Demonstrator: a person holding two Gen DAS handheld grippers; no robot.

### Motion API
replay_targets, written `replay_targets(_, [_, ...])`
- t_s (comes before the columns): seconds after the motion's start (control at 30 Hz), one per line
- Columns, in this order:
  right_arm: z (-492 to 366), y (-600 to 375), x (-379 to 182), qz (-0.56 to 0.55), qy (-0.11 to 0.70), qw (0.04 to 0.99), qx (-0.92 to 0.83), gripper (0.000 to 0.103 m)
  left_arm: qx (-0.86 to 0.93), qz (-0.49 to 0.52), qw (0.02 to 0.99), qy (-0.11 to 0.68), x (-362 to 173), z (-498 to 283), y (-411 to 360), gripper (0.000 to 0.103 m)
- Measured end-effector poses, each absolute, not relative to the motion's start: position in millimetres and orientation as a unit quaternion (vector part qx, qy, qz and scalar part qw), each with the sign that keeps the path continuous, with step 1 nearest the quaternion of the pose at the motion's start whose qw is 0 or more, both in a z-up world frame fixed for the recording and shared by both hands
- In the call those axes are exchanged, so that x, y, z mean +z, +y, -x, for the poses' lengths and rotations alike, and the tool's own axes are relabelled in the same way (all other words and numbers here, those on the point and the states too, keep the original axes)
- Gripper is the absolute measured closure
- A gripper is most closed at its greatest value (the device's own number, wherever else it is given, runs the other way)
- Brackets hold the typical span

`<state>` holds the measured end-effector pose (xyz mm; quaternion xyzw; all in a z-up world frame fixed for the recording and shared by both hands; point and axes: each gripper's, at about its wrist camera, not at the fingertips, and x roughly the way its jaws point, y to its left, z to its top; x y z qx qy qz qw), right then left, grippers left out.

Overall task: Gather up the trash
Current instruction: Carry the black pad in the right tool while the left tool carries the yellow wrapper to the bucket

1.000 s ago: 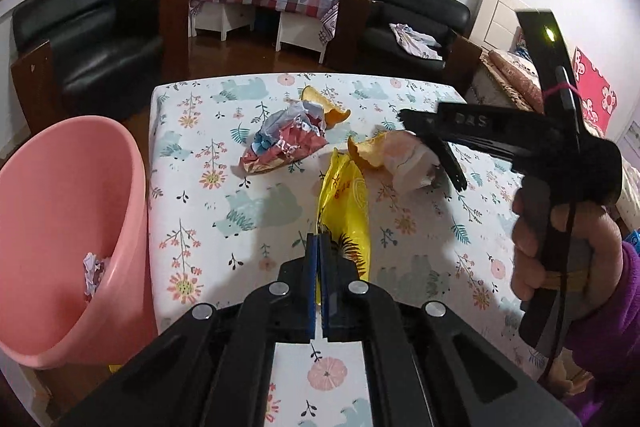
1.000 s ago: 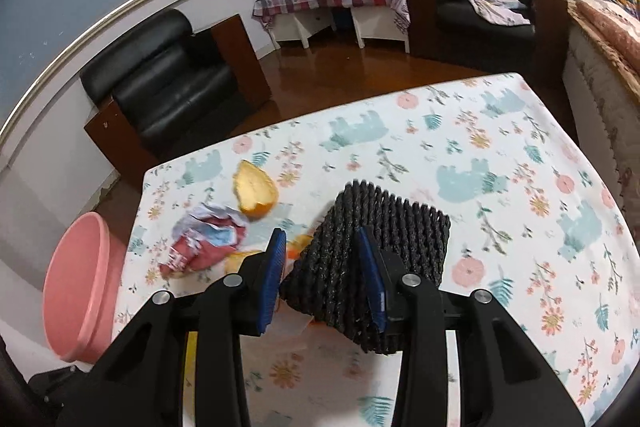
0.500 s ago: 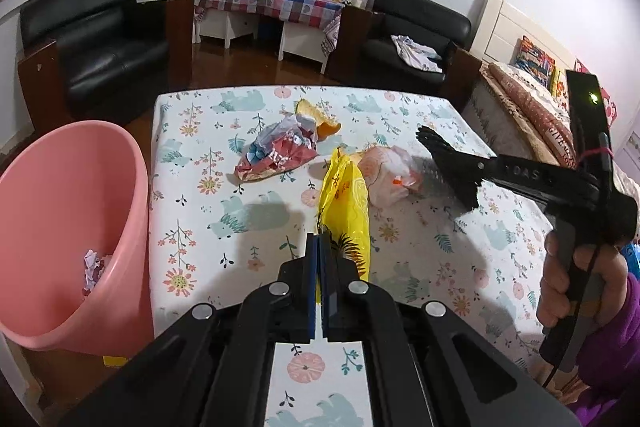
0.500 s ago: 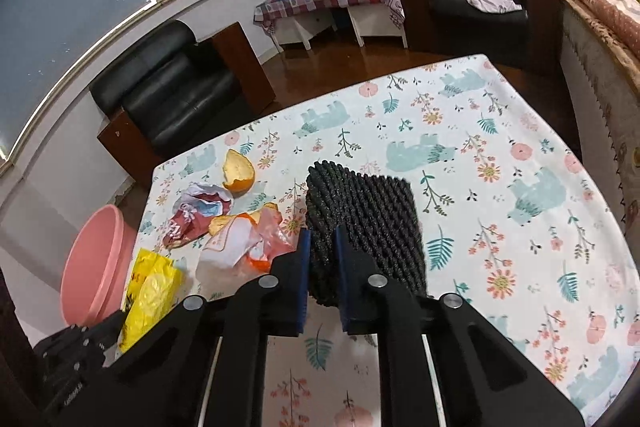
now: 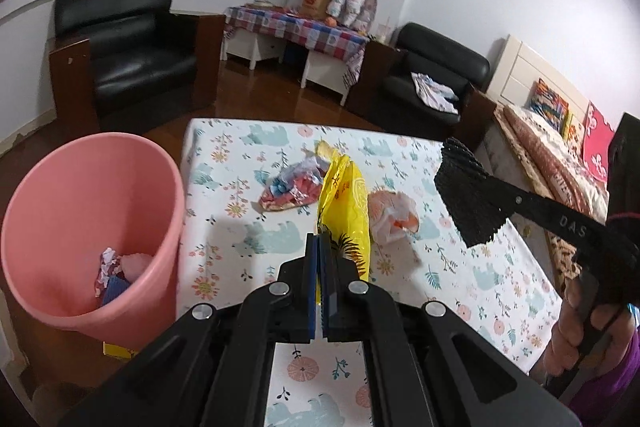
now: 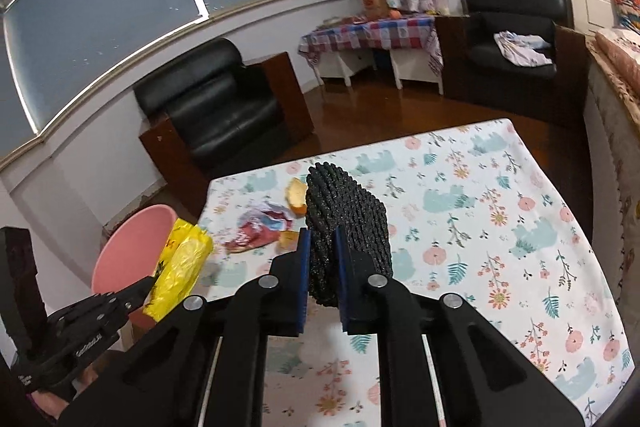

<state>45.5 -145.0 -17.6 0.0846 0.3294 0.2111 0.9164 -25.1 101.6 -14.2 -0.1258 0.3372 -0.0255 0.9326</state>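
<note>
The left gripper (image 5: 319, 247) points down over the near edge of the surface (image 5: 472, 275), its fingers (image 5: 310, 267) pinched on a yellow bag (image 5: 344, 203) lifted clear of it. The right gripper (image 6: 322, 251), gripped by a hand (image 5: 576, 331) at the right edge, angles down with fingers closed narrow on a black foam net (image 6: 348, 223) held in the air. Only the left view looks into the pink bin (image 5: 92, 227) off the left edge, scraps at its bottom, and shows a pale wrapper (image 5: 394, 215); the right view shows an orange peel (image 6: 296, 197) near the far edge
</note>
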Motion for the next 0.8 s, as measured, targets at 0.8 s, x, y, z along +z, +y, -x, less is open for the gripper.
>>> replay_targets(0.8, [-13.7,-40.7,8.9,-0.025,0.303,0.889,0.343,0.091,0.106,0.155,0.945,0.269,15.9,81.7,177.6,0.102])
